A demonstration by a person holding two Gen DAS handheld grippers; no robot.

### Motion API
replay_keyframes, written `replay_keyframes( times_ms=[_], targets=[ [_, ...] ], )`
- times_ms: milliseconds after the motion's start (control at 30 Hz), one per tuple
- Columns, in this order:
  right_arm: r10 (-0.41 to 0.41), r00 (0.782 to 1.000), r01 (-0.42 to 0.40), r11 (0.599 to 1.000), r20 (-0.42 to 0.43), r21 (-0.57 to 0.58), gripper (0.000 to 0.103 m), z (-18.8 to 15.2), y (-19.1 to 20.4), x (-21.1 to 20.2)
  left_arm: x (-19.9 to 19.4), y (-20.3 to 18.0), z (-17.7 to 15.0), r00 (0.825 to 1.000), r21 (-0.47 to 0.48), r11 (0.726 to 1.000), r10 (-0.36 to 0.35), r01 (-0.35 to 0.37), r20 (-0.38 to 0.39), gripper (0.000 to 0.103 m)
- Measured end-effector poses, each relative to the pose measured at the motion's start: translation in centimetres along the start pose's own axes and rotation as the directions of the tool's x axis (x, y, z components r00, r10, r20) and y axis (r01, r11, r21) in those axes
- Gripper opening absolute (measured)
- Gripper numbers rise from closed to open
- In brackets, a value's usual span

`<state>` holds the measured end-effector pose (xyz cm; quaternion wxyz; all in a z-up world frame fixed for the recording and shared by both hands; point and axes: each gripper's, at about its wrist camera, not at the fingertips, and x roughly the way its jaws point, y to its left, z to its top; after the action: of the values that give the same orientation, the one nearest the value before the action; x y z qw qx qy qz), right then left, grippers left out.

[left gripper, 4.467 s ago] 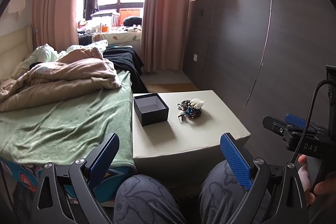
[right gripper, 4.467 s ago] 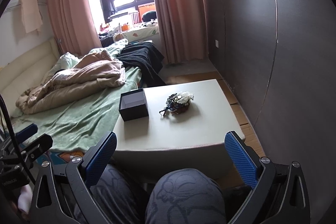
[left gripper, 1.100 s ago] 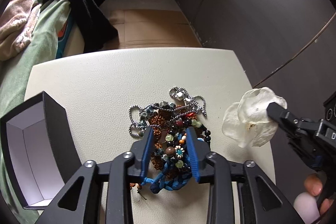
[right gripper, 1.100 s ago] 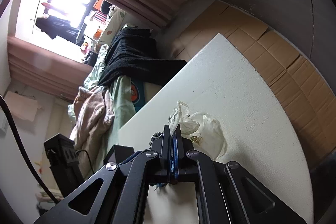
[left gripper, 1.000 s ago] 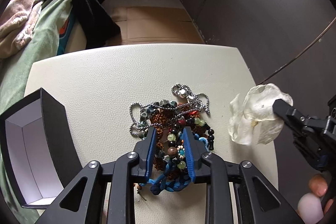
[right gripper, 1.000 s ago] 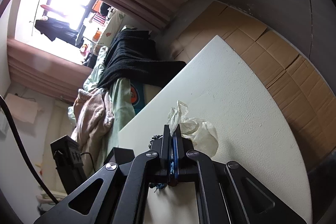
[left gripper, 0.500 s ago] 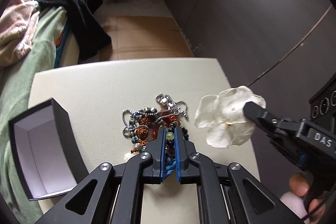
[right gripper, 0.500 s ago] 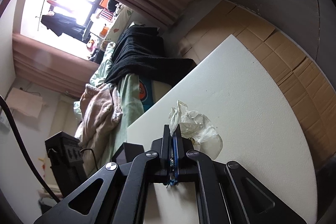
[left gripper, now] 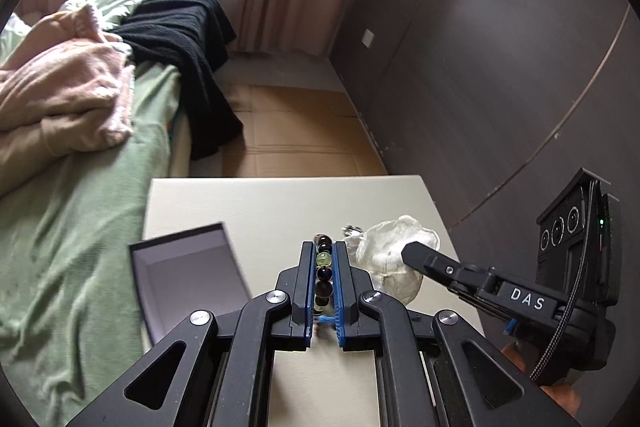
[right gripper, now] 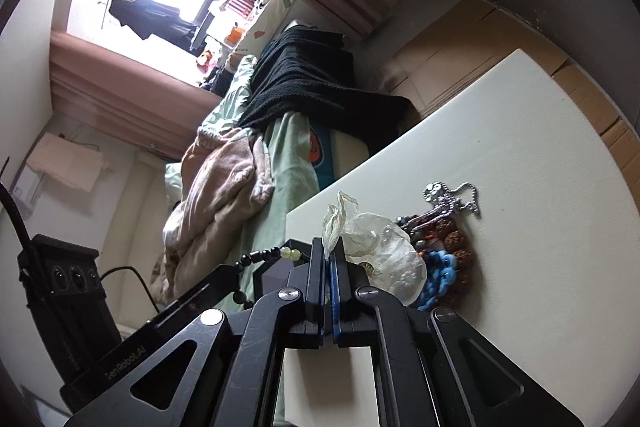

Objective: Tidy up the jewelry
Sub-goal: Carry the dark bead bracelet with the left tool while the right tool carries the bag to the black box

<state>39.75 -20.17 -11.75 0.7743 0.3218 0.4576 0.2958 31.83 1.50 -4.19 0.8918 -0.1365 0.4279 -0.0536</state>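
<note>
left gripper (left gripper: 323,259) clamps a bead bracelet (left gripper: 323,269); right gripper (right gripper: 329,259) pinches a plastic bag (right gripper: 380,247) beside the open box (left gripper: 188,275).

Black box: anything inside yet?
The black box shows only bare pale lining; its near corner is hidden behind the left gripper, which is shut on the beaded bracelet.

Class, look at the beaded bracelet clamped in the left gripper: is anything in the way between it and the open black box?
Nothing visible blocks it. The left gripper holds the beaded bracelet, and the open black box sits just left of it on the table. The plastic bag in the right gripper lies on the other side.
</note>
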Motion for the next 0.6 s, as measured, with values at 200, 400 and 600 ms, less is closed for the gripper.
replay_keyframes(
  times_ms=[200,400,600],
  targets=[
    [0.036,0.999,-0.037,0.999,-0.04,-0.038,0.004,-1.6,3.3,2.6,-2.2,3.9,-0.2,0.999,-0.059,0.998,0.035,-0.034,0.031,0.008],
    [0.1,0.99,-0.104,0.994,-0.098,-0.039,0.004,-3.5,6.0,5.8,-4.3,6.9,-0.3,0.996,-0.093,0.994,0.07,-0.065,0.053,0.008],
    [0.143,0.981,-0.153,0.986,-0.128,-0.072,0.022,-5.0,9.0,9.2,-5.4,8.9,-0.3,0.994,-0.121,0.989,0.089,-0.081,0.062,0.008]
  ],
)
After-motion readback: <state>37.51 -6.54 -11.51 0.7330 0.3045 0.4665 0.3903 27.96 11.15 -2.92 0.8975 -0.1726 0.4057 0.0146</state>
